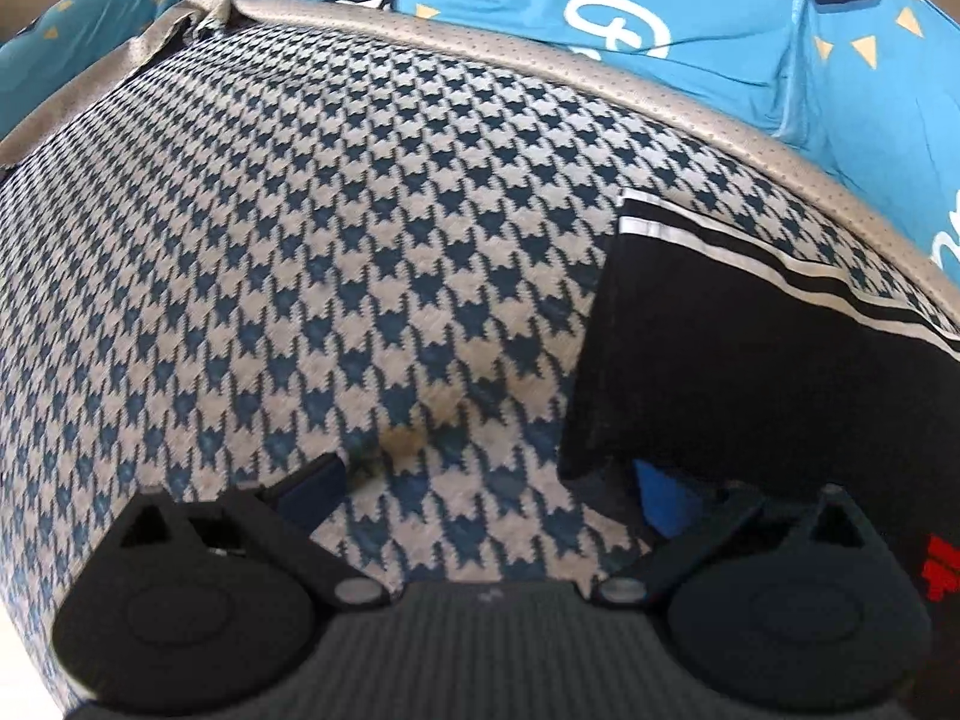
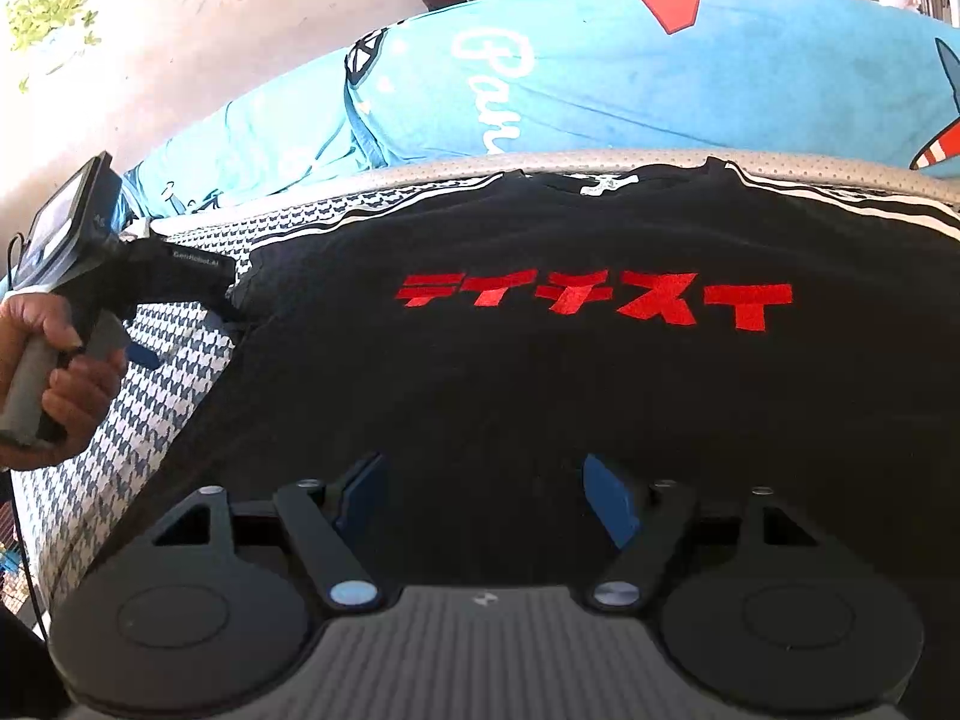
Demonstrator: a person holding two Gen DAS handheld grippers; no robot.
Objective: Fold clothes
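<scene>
The black T-shirt [image 2: 540, 360] with red lettering [image 2: 594, 300] lies spread flat on the houndstooth cushion [image 1: 300, 240], its striped sleeve [image 1: 750, 330] reaching toward the grey piped edge [image 1: 540, 72]. Blue printed bedding [image 2: 600, 72] rises just behind. The right gripper [image 2: 483, 498] hovers over the shirt's lower part, jaws apart and empty. The left gripper [image 1: 489, 492] stands open at the sleeve's edge, one pad [image 1: 666, 498] partly under the cloth, with bare cushion to its left.

Black shirt [image 2: 540, 396] with red lettering [image 2: 594, 300] (white stripes along the sleeve). Blue-and-white houndstooth cover [image 1: 300, 228], grey trim. Turquoise bedding [image 2: 600, 90], prints possibly cartoon figures.
</scene>
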